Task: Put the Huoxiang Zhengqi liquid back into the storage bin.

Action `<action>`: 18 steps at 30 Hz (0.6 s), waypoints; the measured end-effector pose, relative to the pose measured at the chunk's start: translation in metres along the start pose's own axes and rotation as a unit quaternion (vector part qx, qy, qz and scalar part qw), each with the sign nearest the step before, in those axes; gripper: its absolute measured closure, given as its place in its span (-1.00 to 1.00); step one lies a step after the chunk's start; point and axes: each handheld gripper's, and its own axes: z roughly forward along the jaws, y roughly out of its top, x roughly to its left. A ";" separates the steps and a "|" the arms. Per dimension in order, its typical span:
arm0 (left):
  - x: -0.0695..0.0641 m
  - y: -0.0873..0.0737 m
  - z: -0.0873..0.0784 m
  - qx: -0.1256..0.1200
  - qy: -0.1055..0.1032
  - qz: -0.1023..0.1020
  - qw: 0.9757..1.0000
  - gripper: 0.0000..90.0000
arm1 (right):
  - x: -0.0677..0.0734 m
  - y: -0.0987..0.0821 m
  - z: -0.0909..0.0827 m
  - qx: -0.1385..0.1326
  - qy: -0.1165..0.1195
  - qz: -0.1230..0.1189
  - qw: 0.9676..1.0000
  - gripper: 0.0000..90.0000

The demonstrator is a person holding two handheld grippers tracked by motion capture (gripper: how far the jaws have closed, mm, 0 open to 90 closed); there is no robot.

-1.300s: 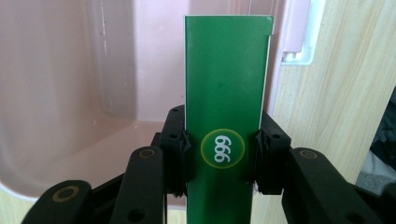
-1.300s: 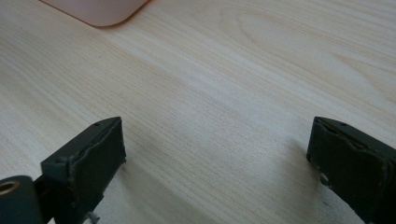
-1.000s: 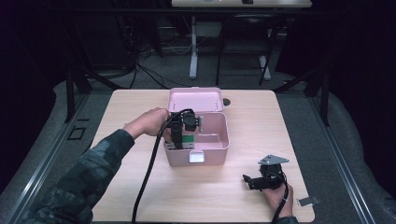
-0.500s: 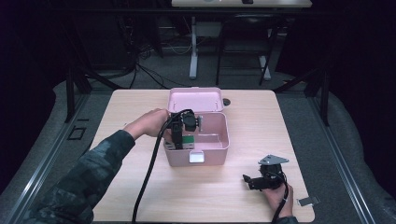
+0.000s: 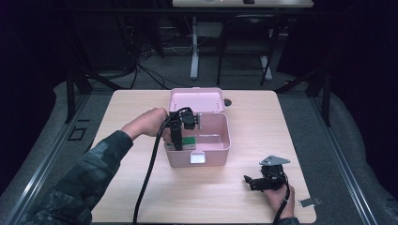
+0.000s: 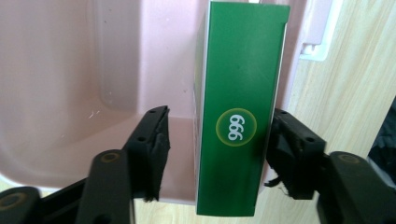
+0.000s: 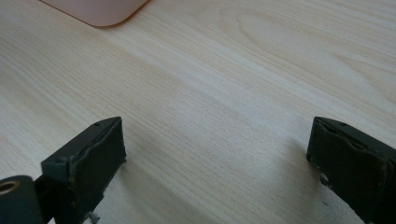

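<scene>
So the left gripper (image 5: 177, 140) is down at the left end of the pink box (image 5: 220, 146), and the green carton (image 6: 238, 107) stands between its jaws, up against the box wall. The jaws have just been opening: in the left gripper view there's a clear gap on the left side of the carton, while the right pad looks close to or just brushing its edge — I'd call it let go, not gripped. The carton stands on edge rather than lying flat, so I think the step in hand is finishing the drop-off without knocking it over.

My advice: open a bit wider first, so both pads are well off the cardboard, then lift straight up out of the box — no sideways drag, since the right pad could catch the carton's edge and tip it. Watch the cable (image 5: 150, 173) hanging over the rim too.

The right gripper (image 5: 256, 182) rests on the table (image 5: 141, 112) near the front right corner, jaws wide apart with nothing between them. Leave it parked there.
</scene>
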 end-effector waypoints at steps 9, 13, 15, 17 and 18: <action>0.003 -0.009 -0.016 -0.030 0.005 -0.015 0.999 -0.57 | 0.000 0.000 0.000 0.000 0.000 0.000 1.000 -0.92; 0.002 -0.014 -0.023 -0.055 0.021 -0.026 0.998 -0.72 | 0.000 0.000 0.000 -0.001 0.000 0.000 1.000 -0.92; 0.002 -0.016 -0.025 -0.066 0.027 -0.030 0.997 -0.78 | 0.000 0.000 0.000 -0.001 0.000 0.001 1.000 -0.92; 0.002 -0.020 -0.029 -0.075 0.031 -0.035 0.996 -0.82 | 0.000 0.000 0.000 -0.001 0.001 0.001 1.000 -0.92; 0.003 -0.021 -0.030 -0.081 0.028 -0.040 0.996 -0.84 | 0.000 0.000 0.000 -0.001 0.000 0.002 1.000 -0.92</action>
